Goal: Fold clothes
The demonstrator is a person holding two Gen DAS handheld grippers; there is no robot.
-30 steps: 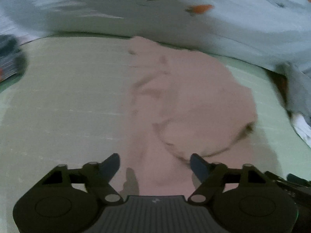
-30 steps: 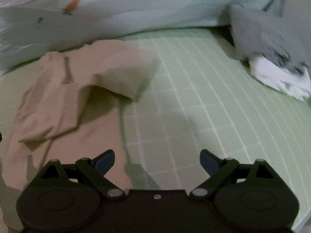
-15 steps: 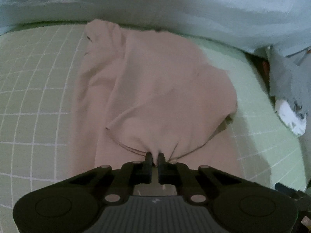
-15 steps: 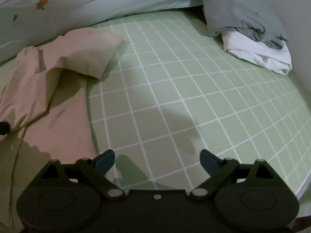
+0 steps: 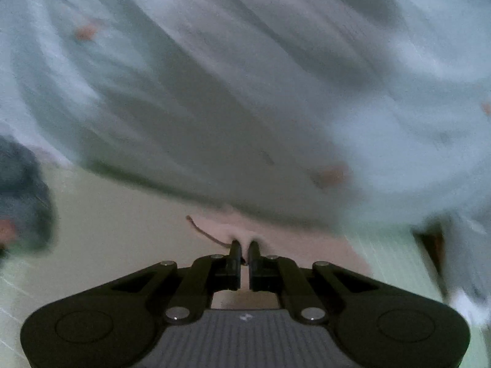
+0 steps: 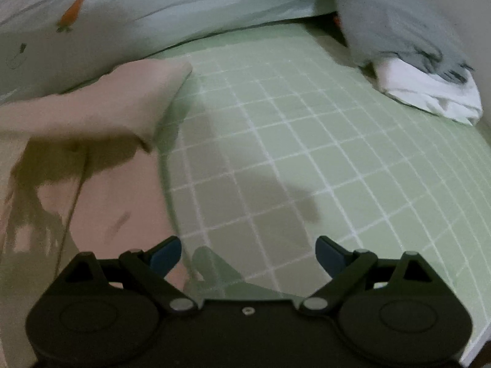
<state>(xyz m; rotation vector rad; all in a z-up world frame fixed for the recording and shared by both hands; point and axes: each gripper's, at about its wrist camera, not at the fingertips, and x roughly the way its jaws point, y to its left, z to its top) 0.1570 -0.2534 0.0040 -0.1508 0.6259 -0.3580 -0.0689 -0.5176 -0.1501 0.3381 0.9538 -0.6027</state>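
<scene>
Pink garment (image 5: 242,236) edge pinched btwn left gripper (image 5: 244,250) jaws.

Each camera sits just behind its own gripper and looks forward along the two fingers. The left view looks out low over the green sheet (image 5: 129,224), tilted only a little down, so the pale quilt (image 5: 245,92) fills most of it; it is badly blurred, and the dark heap at its left edge is perhaps clothing. The right view looks more steeply down on the sheet (image 6: 307,153), close above it. Both views share the pink garment (image 5: 307,245) (image 6: 107,107), the quilt (image 6: 184,6) and the sheet.
</scene>
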